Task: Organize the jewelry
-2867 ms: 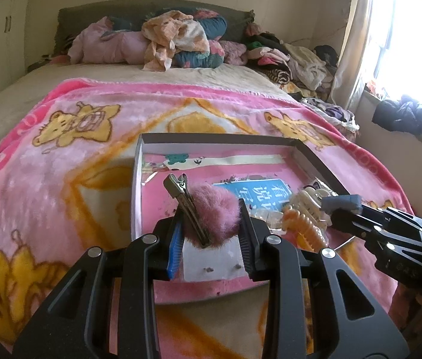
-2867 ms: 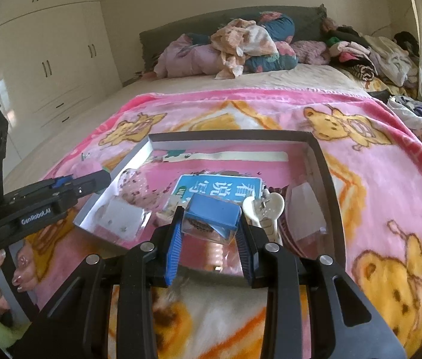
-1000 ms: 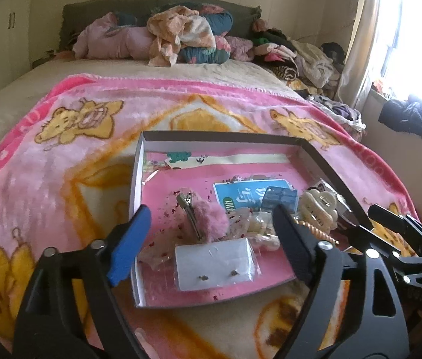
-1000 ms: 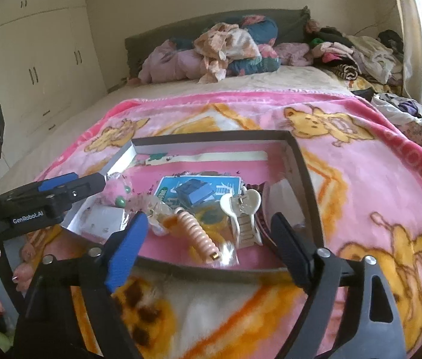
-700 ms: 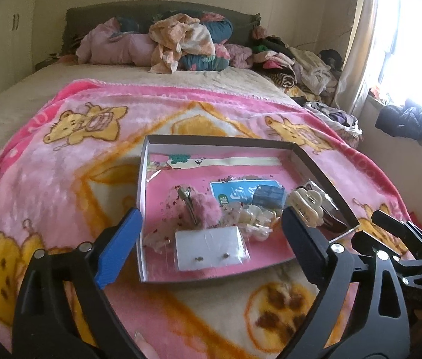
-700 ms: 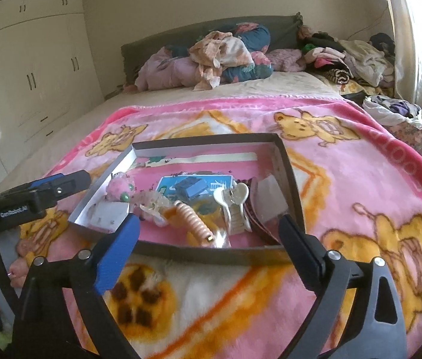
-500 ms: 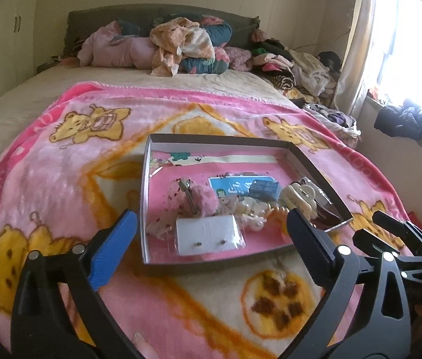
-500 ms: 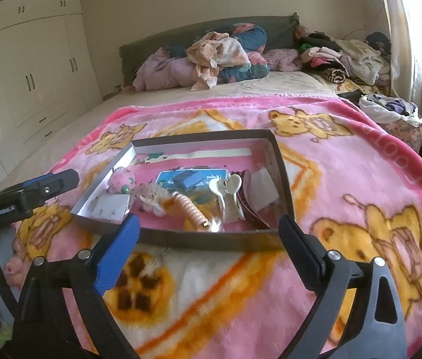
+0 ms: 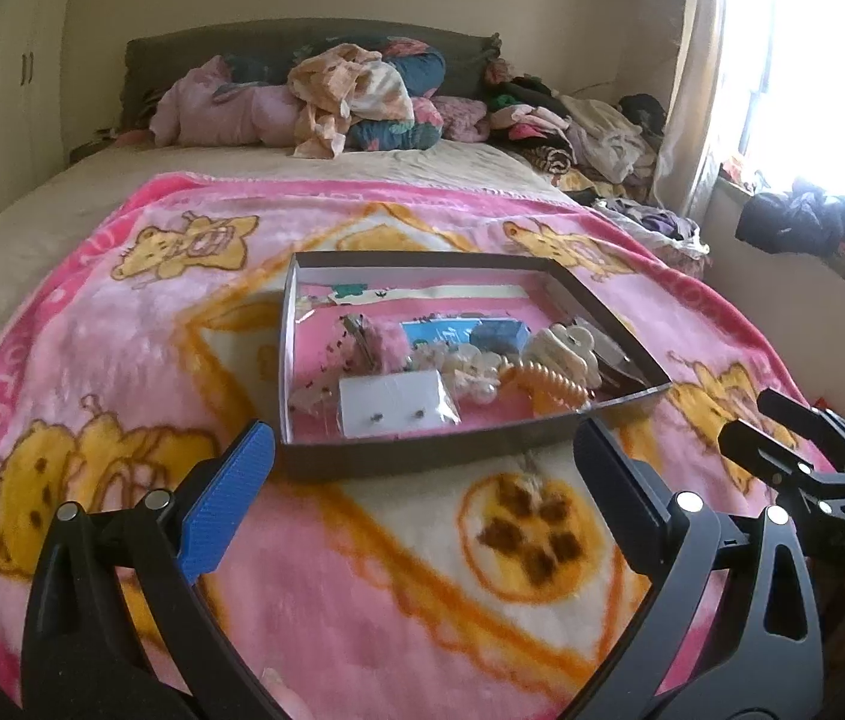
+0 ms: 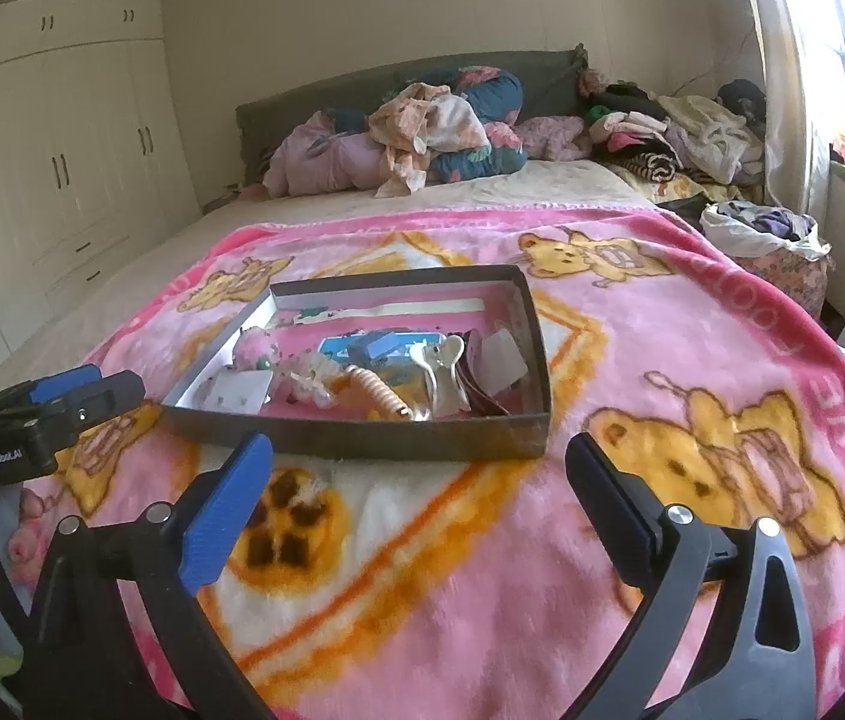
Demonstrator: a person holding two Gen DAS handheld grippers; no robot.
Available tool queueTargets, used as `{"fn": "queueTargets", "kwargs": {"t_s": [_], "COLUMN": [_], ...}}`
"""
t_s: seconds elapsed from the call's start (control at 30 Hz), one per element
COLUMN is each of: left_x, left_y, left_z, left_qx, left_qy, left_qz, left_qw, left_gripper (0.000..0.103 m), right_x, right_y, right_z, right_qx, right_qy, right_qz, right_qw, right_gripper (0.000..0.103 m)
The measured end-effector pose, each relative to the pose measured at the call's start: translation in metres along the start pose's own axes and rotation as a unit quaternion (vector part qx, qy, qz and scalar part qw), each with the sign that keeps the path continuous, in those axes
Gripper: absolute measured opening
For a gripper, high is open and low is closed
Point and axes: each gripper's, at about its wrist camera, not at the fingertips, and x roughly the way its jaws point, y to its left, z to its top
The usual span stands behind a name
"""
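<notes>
Bedroom: a bed spread with a pink fleece blanket printed with yellow bears [image 9: 140, 360], crumpled clothes and pillows [image 9: 326, 102] heaped at the headboard, cream wardrobe doors [image 10: 80, 162] to one side.

A shallow grey cardboard tray with a pink floor [image 9: 422, 453] sits on the blanket. Inside it lie a white earring card in a clear sleeve [image 9: 392, 405], a fluffy pink pompom hair clip [image 9: 383, 345], a small blue box [image 9: 497, 336], a cream claw clip [image 9: 563, 348], an orange spiral hair tie [image 9: 548, 381] and a pearl-like cluster [image 9: 470, 372].

Left gripper [image 9: 422, 486] is spread wide with nothing between its fingers, short of the tray's near wall. Right gripper [image 10: 419, 495] has just been opening, now equally wide and empty, also short of the tray.
</notes>
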Motion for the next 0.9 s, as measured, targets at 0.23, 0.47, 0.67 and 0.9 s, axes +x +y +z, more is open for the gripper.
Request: {"fn": "queueTargets", "kwargs": {"t_s": [0.23, 0.47, 0.67, 0.9], "left_x": [-0.014, -0.021, -0.027, -0.035], "left_y": [-0.01, -0.015, -0.015, -0.011], "left_z": [-0.016, -0.028, -0.037, -0.044], "left_qx": [0.009, 0.01, 0.012, 0.006], "left_qy": [-0.006, -0.015, -0.023, -0.043], "left_qz": [-0.001, -0.003, 0.003, 0.01], "left_qw": [0.9999, 0.9998, 0.9997, 0.999], "left_gripper": [0.091, 0.091, 0.091, 0.091], "right_x": [-0.012, -0.023, -0.031, -0.04], "right_y": [0.003, 0.009, 0.012, 0.013], "right_z": [-0.014, -0.025, -0.033, -0.041], "right_qx": [-0.006, -0.015, -0.019, -0.019], "right_qy": [-0.008, -0.021, -0.035, -0.061], "right_qz": [-0.011, -0.015, -0.013, -0.01], "right_qw": [1.0, 1.0, 0.999, 0.998], "right_gripper": [0.096, 0.096, 0.096, 0.097]}}
